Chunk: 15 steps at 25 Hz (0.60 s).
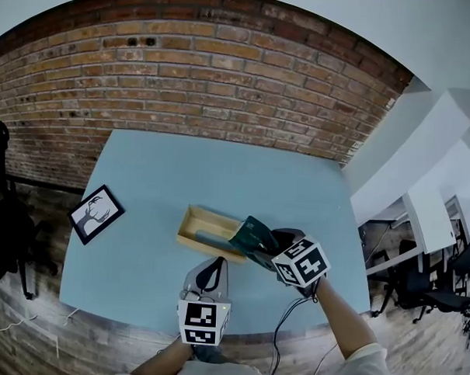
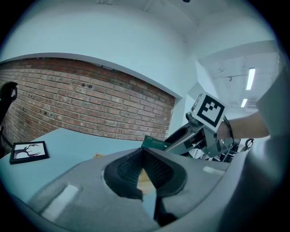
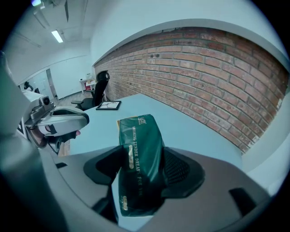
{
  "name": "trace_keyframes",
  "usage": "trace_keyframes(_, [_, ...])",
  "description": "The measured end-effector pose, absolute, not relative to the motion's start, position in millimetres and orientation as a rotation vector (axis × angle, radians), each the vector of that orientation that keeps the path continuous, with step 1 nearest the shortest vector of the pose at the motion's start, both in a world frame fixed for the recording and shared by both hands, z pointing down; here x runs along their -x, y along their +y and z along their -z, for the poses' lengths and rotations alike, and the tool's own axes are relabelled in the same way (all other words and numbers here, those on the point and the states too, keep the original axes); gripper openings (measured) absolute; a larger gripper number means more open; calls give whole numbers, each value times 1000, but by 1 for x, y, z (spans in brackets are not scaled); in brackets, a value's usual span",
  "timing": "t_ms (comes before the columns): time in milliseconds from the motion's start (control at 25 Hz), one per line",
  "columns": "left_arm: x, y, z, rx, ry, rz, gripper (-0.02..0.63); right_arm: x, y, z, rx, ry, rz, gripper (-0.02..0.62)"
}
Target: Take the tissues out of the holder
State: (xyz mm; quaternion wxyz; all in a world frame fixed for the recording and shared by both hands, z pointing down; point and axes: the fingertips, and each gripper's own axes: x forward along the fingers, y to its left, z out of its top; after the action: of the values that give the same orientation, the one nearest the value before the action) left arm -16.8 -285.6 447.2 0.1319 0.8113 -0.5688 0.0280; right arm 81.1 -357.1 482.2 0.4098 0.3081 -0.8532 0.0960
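Observation:
A dark green tissue pack (image 1: pixel 250 232) hangs just above the right end of the shallow wooden holder (image 1: pixel 188 220) on the light blue table (image 1: pixel 158 172). My right gripper (image 1: pixel 259 244) is shut on the pack; in the right gripper view the tissue pack (image 3: pixel 138 154) stands upright between both pads. The left gripper (image 1: pixel 212 266) hovers in front of the holder, its jaws shut with nothing between them. In the left gripper view its closed pads (image 2: pixel 156 168) point toward the tissue pack (image 2: pixel 156 144) and the right gripper (image 2: pixel 181 136). A dark strip lies inside the holder, too small to make out.
A black-framed picture (image 1: pixel 96 213) lies flat near the table's left edge. A brick wall (image 1: pixel 224 81) runs behind the table. White desks and office chairs (image 1: pixel 418 276) stand to the right. A black chair (image 3: pixel 102 81) is beside the table's far end.

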Motion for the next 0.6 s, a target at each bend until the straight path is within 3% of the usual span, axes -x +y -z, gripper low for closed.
trace_keyframes(600, [-34,-269,-451,-2462,-1505,-138,-3,-140,-324,-493,-909,-2109,-334,287])
